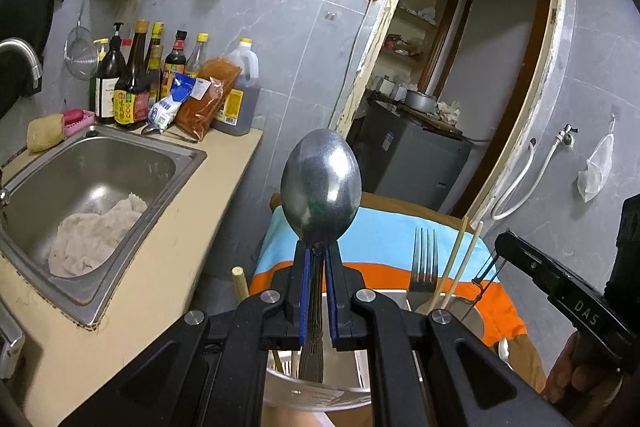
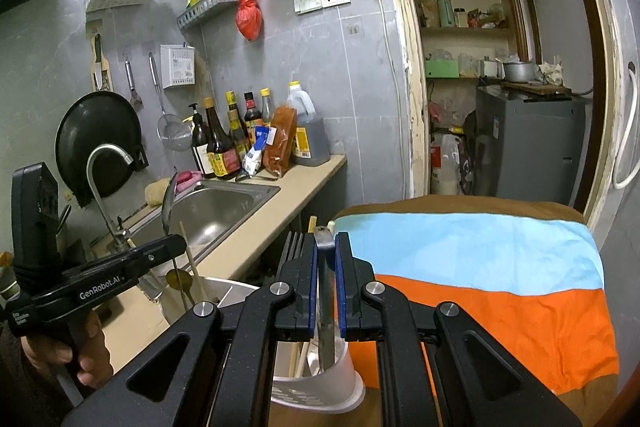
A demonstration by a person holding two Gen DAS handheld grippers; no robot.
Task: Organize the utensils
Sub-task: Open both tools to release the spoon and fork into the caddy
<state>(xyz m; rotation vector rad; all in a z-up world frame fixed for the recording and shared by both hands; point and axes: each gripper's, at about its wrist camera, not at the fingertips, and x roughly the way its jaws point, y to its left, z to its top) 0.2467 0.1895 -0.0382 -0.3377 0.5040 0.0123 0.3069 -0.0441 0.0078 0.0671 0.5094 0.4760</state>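
Observation:
In the left wrist view my left gripper is shut on the handle of a steel spoon, bowl up, handle running down into the utensil holder. A fork and pale chopsticks stand in the holder to the right. In the right wrist view my right gripper is shut on a flat metal utensil whose lower end sits inside the white holder. Fork tines show just left of its fingers. The left gripper with its spoon is at the left.
A steel sink with a cloth in it sits left, set in the beige counter. Sauce bottles line the wall behind. A blue, orange and brown cloth covers the surface right of the holder. A doorway opens beyond.

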